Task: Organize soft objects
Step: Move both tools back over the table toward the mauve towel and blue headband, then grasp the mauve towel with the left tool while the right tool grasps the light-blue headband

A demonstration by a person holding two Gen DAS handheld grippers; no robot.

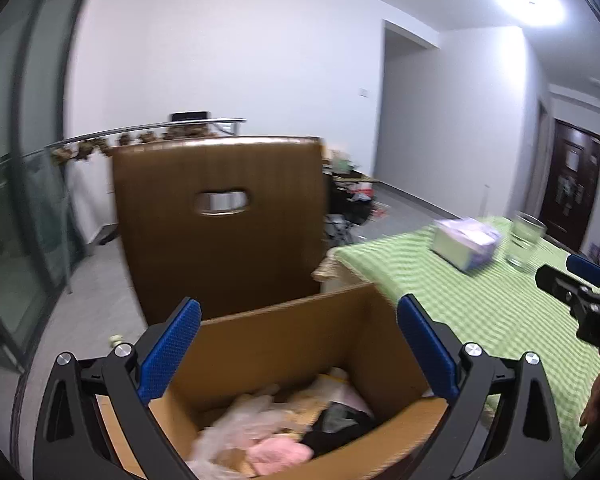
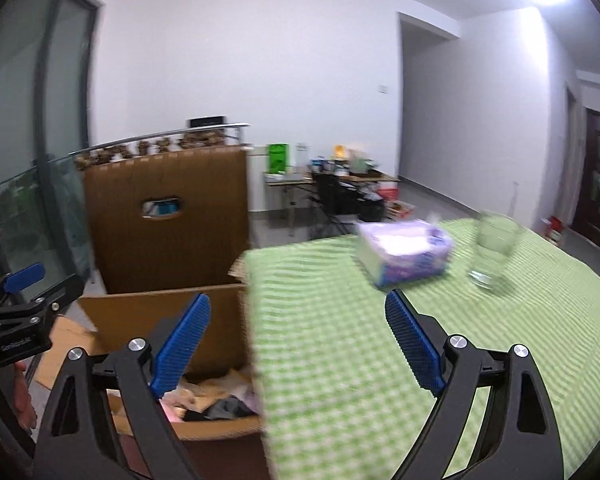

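My left hand-held gripper (image 1: 299, 344) is spread wide and grasps nothing, just above the cardboard box (image 1: 284, 344). Inside the box I see soft objects (image 1: 276, 436): pink cloth, dark cloth, clear plastic. My right hand-held gripper (image 2: 298, 344) is also released, over the surface (image 2: 440, 340) with green checked cloth, where a tissue pack (image 2: 404, 250) and a glass (image 2: 494, 252) stand.

Motion blur smears the tissue pack (image 2: 404, 252) and the glass (image 2: 494, 254) on the counter (image 2: 340, 360), so the print on the pack cannot be read. Inside the cardboard box (image 1: 300, 344) the soft objects (image 1: 276, 428) merge into pale, pink and dark shapes, partly hidden by its near wall. The picture's edge cuts off the right tool (image 1: 580, 284) in the left wrist view.
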